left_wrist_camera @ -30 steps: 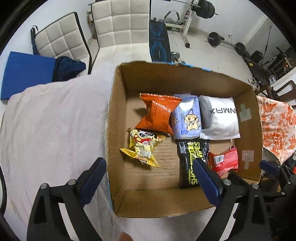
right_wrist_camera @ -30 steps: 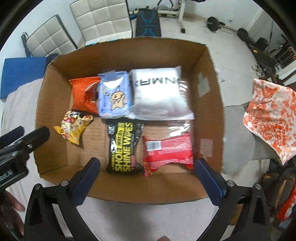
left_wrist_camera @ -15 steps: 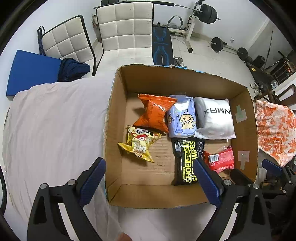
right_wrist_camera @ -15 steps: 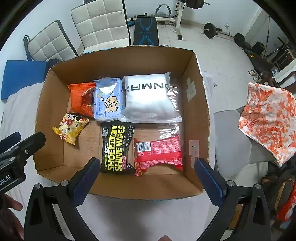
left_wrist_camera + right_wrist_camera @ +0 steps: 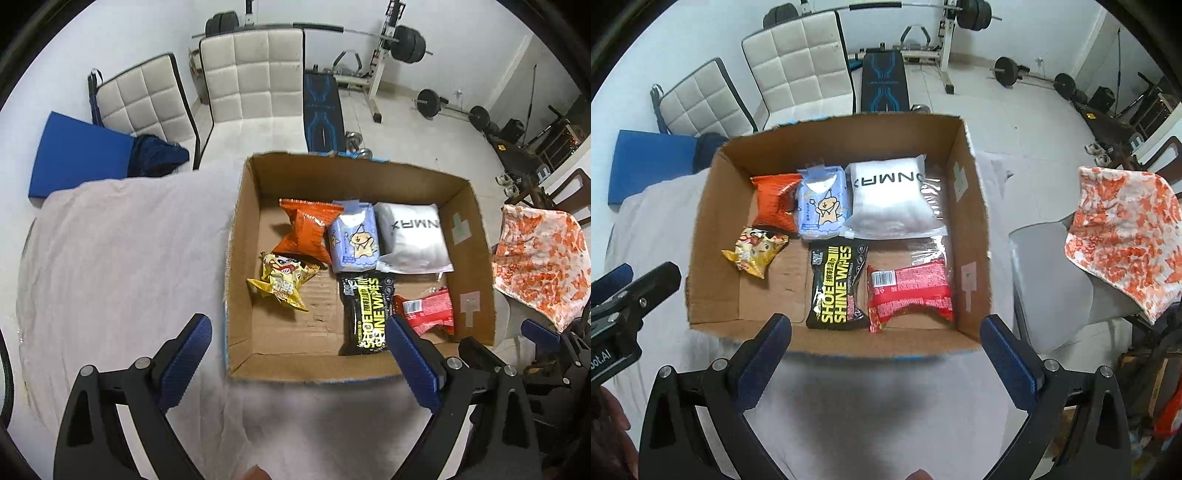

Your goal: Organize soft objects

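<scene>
An open cardboard box (image 5: pixel 240 258) (image 5: pixel 971 236) stands on a table under a pale cloth (image 5: pixel 110 258). Inside lie an orange snack bag (image 5: pixel 308 232) (image 5: pixel 774 201), a yellow snack bag (image 5: pixel 282 280) (image 5: pixel 755 251), a light blue wipes pack (image 5: pixel 354 236) (image 5: pixel 822 206), a white bagged item (image 5: pixel 413 236) (image 5: pixel 890 195), a black shoe-wipes pack (image 5: pixel 365 314) (image 5: pixel 836 288) and a red packet (image 5: pixel 424 310) (image 5: pixel 908 291). My left gripper (image 5: pixel 299 362) hangs open, nothing in it, above the box's near edge. My right gripper (image 5: pixel 886 358) is open too, nothing in it, above the same edge.
Two white padded chairs (image 5: pixel 255 74) and a blue cushion (image 5: pixel 77 155) stand behind the table. An orange-and-white cloth (image 5: pixel 1126 229) drapes over a grey chair at the right. Gym equipment (image 5: pixel 923 22) fills the back of the room.
Both grippers have pulled back and up from the box, which now looks smaller and farther. The packets in the box have not moved. Both grippers stay open.
</scene>
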`<state>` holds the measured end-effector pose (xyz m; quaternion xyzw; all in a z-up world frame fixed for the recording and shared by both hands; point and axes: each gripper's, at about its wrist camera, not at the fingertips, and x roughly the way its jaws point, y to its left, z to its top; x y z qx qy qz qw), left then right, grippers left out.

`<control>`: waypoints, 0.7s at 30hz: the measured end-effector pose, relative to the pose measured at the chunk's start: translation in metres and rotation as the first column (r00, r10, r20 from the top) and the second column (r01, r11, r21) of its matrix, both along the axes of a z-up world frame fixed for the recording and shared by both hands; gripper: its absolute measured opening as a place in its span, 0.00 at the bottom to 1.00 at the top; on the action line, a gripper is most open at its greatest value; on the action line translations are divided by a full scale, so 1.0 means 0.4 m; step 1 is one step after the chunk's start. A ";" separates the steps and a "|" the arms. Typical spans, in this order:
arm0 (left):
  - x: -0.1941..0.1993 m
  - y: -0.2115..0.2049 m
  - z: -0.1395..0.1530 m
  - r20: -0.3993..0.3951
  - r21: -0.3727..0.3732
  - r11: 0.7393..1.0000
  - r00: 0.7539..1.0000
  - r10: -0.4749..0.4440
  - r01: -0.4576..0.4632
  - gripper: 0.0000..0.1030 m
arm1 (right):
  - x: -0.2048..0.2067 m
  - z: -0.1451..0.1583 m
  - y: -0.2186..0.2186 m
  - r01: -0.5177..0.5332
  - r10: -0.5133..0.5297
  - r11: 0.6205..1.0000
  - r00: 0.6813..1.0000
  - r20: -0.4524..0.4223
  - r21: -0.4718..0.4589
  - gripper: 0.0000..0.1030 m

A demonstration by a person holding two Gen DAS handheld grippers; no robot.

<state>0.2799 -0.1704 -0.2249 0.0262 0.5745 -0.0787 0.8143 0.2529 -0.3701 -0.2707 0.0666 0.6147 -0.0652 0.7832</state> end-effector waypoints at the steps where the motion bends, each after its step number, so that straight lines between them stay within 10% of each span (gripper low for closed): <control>1: -0.015 0.001 0.022 0.015 -0.005 1.000 1.000 -0.004 0.004 0.93 | -0.012 0.014 0.003 0.002 -0.002 1.000 1.000 0.009 -0.003 1.00; 21: -0.370 0.080 0.450 0.265 -0.061 0.996 0.963 -0.051 0.069 0.93 | -0.434 0.495 0.050 0.094 -0.075 0.994 0.949 0.307 -0.047 1.00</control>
